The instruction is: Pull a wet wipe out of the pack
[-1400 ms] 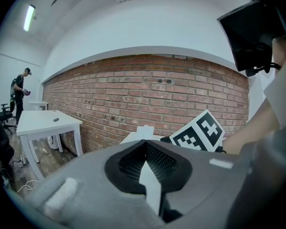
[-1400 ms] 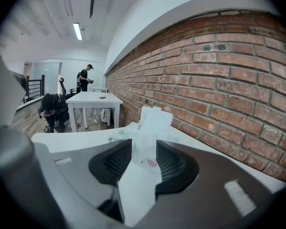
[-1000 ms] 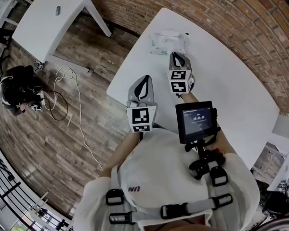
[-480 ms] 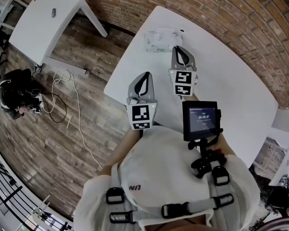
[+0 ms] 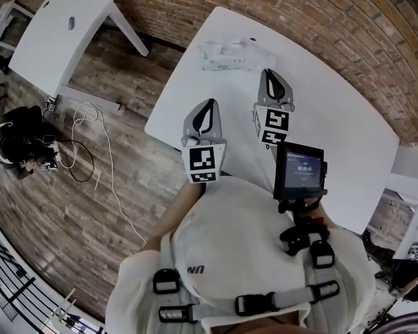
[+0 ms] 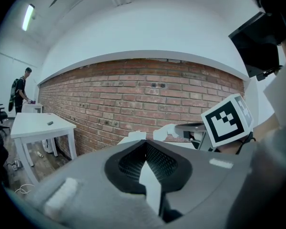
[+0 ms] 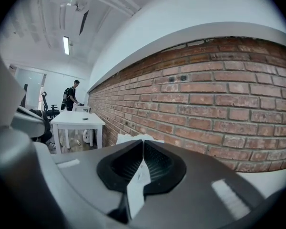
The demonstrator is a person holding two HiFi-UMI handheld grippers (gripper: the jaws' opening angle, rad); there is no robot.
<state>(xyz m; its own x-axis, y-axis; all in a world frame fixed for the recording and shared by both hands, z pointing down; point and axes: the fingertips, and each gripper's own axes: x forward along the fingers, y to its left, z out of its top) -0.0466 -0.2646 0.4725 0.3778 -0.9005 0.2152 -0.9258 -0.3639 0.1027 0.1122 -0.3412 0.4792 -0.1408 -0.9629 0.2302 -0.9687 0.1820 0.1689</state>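
Wet-wipe pack (image 5: 225, 56): a soft white film pouch with green print. It lies flat on the white bench (image 5: 334, 117), ahead of both claw tips and clear of them. It sits almost straight beyond your left claw (image 5: 208, 103) and ahead and a little left of your right claw (image 5: 273, 73). Neither claw touches it.

A pale, crumpled bit shows at the pack's top on the side nearer your right claw. It may be a wipe's tip or the flap; it is too small to tell.

Claw state: both are clenched. In each gripper view the jaws meet at the tip with nothing caught between them. The white beyond the tips is the pack and the bench.

Handling, as a judgement:
- The pouch should be light and slick, so it will likely slide or lift with the wipe if you only tug.
- The wipe itself should be thin, limp and damp. It will bunch and cling, and may drag the next sheet out with it.
- Pin the pouch body with one claw, pressing on its flat end away from the opening.
- With the other claw, pinch only the raised tip at the opening, low and close to the film.
- Draw it out steadily, not with a snatch.
- No wipe is out yet. The approach is not done.

Surroundings: a brick wall stands beyond the pack. A second white table (image 5: 59, 37) stands well off past your left claw, on a wooden floor with a loose pale cable (image 5: 104, 141).
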